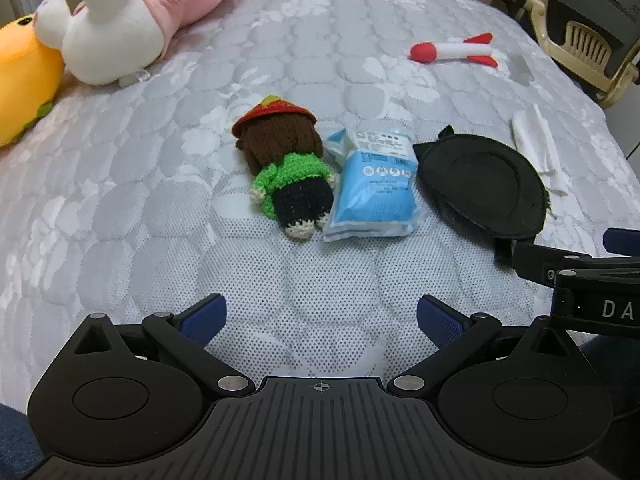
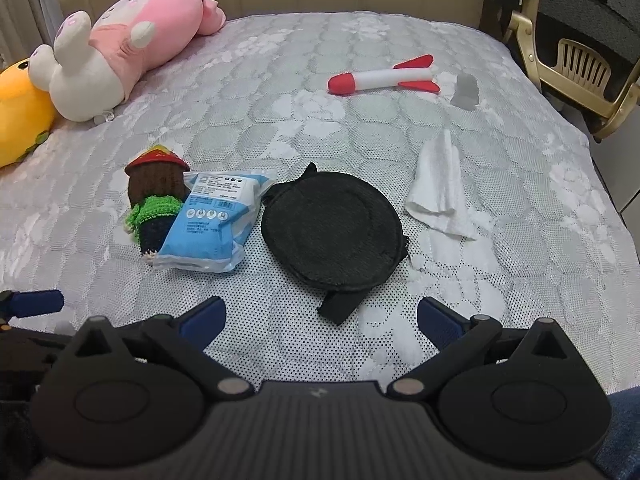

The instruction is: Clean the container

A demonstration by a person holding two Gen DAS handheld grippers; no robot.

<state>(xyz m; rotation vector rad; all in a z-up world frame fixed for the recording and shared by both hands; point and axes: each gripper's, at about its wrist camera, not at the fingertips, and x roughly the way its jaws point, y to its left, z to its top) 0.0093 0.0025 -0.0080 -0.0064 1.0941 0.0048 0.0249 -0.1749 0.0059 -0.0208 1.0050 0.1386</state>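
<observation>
Both my claws are released and empty: left claw (image 1: 320, 322) and right claw (image 2: 320, 322) hover over the bed (image 2: 320, 52), fingers spread. The black round container (image 2: 334, 232) lies flat mid-mattress, just ahead of the right claw. Blue packet (image 2: 208, 228) touches its left edge; white cloth (image 2: 438, 190) lies right.

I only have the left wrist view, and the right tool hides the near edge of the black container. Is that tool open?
Observer: Yes, the right tool is open and grips nothing.
Operator: What's at the container's near edge?
Observer: A black strap sticks out of the black container toward the tool, untouched.
Operator: Does the white cloth touch the container?
Observer: No, the white cloth lies to the container's right with a clear gap.
</observation>
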